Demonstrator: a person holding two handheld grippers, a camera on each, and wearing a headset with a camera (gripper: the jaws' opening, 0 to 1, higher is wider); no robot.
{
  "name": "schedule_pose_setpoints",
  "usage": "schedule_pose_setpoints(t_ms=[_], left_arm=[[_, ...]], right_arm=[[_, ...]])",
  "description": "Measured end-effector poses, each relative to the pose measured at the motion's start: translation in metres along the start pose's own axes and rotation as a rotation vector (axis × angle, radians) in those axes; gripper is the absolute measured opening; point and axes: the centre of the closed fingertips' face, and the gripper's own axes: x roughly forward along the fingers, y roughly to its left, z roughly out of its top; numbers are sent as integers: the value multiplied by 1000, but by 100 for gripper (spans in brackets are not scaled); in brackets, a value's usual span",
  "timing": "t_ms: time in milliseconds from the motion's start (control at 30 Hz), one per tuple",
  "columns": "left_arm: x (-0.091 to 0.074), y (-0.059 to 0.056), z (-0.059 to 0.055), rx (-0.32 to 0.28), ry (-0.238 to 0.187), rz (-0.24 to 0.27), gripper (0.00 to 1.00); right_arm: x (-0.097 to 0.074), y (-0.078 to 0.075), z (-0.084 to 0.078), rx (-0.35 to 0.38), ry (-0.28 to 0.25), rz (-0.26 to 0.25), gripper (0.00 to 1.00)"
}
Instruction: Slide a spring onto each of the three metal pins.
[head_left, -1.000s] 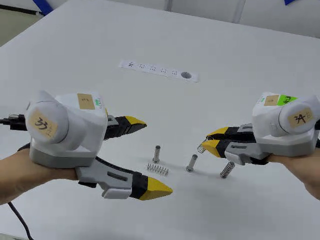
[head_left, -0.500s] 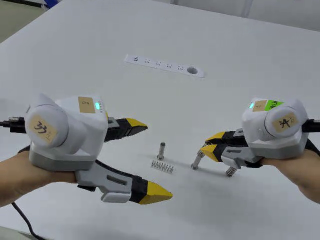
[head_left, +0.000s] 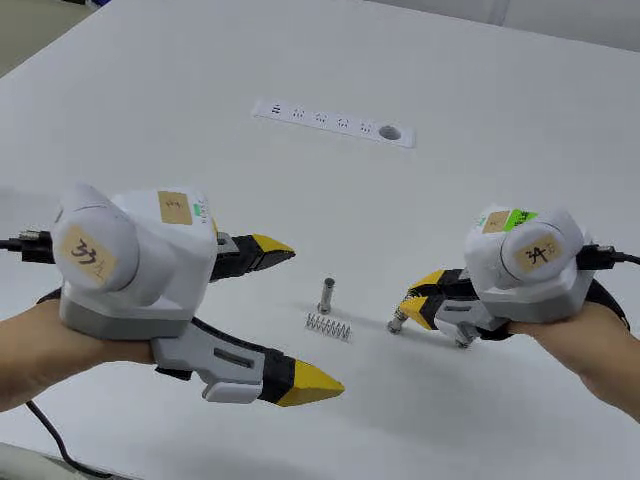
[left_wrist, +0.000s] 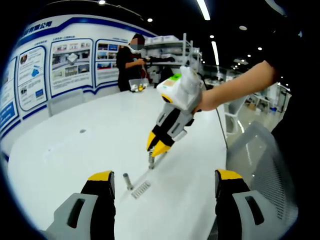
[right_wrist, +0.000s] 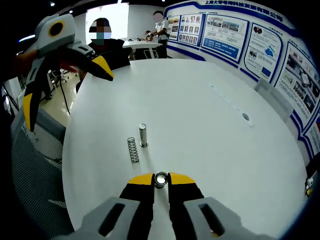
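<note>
Your right gripper (head_left: 409, 305), jaws narrow on a spring (right_wrist: 161, 179), sits over the middle pin (head_left: 396, 322); left gripper (head_left: 310, 315) gapes wide, idle: keep the spring coaxial, lower straight, release once seated.

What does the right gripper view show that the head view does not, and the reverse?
Right gripper view adds: wall posters, people at a far table, and an end-on look at a round metal part between the right tool's tips. Head view adds: the right hand and a black cable. Both share: the bare pin, the loose spring and the open left tool.
</note>
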Motion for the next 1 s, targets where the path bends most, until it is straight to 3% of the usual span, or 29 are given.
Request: schedule_pose_setpoints(t_ms=[300, 633, 867, 1000], left_arm=[[0, 1, -2, -21, -9, 2, 84], [-2, 1, -10, -24, 10, 5, 83], [-2, 2, -9, -27, 11, 8, 83], [-2, 3, -8, -24, 8, 8, 83]], right_arm=[[8, 0, -9, 25, 26, 7, 11], [14, 3, -17, -28, 65, 8, 11], [10, -2, -18, 0, 61, 1, 15], [4, -2, -10, 34, 16, 9, 16]])
